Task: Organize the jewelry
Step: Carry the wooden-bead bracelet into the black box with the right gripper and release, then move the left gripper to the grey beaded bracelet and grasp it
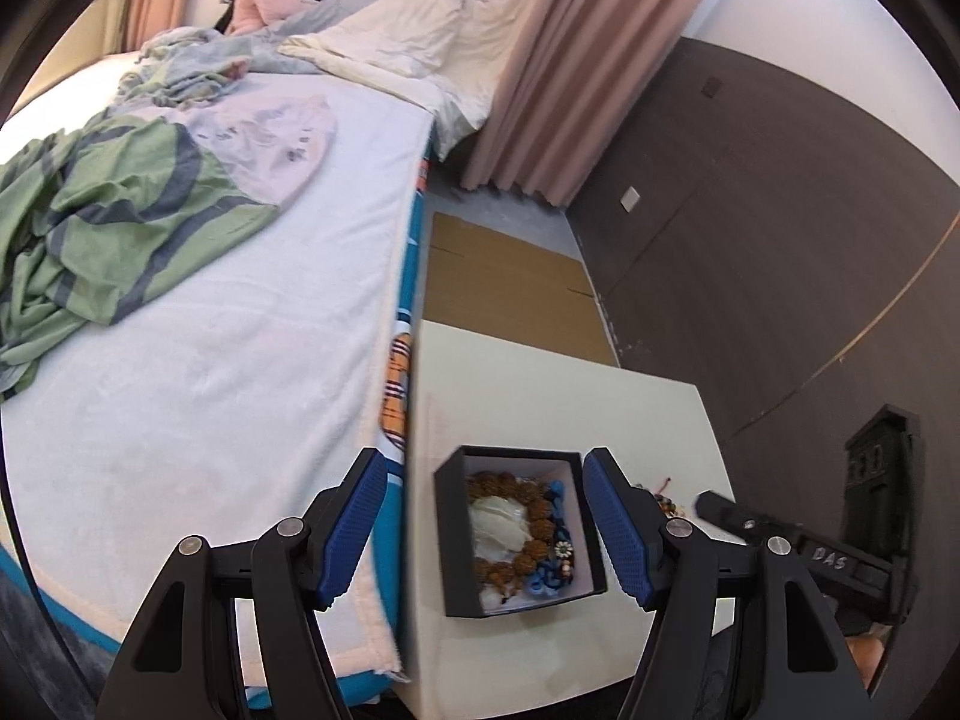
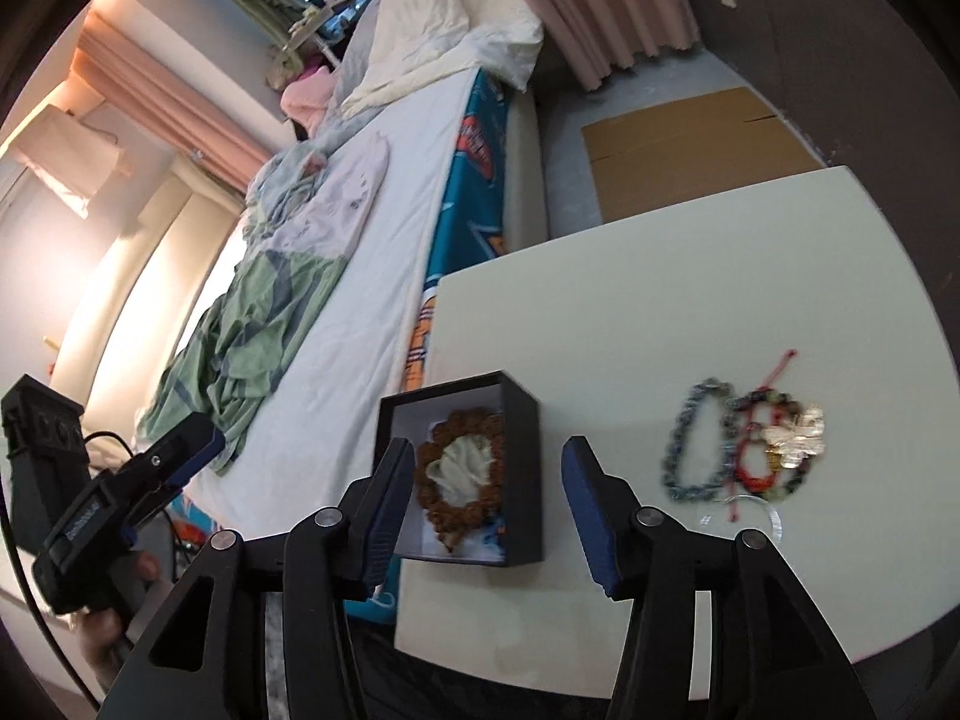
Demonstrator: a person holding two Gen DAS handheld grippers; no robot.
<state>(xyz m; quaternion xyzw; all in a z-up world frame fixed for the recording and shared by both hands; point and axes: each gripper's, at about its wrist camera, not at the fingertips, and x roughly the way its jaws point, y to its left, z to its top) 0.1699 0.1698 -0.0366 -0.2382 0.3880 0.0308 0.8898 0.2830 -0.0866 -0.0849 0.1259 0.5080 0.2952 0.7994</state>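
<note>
Both sets of tongs are spread and hold nothing: the left tongs [image 1: 483,531] straddle the black box [image 1: 519,531], the right tongs [image 2: 486,507] hang over its near corner. The box sits at the table [image 2: 660,300] edge beside the bed [image 1: 210,360], holding a brown bead bracelet [image 2: 459,471]. A clumsy nudge could tip it off. Only the right view shows the loose bracelets [image 2: 744,441] farther out; only the left shows blue beads [image 1: 549,582] in the box.

Open black jewelry box [image 2: 521,468] at table [image 2: 660,312] left edge; bracelet cluster [image 2: 744,450] well right; bare tabletop between and beyond both.
</note>
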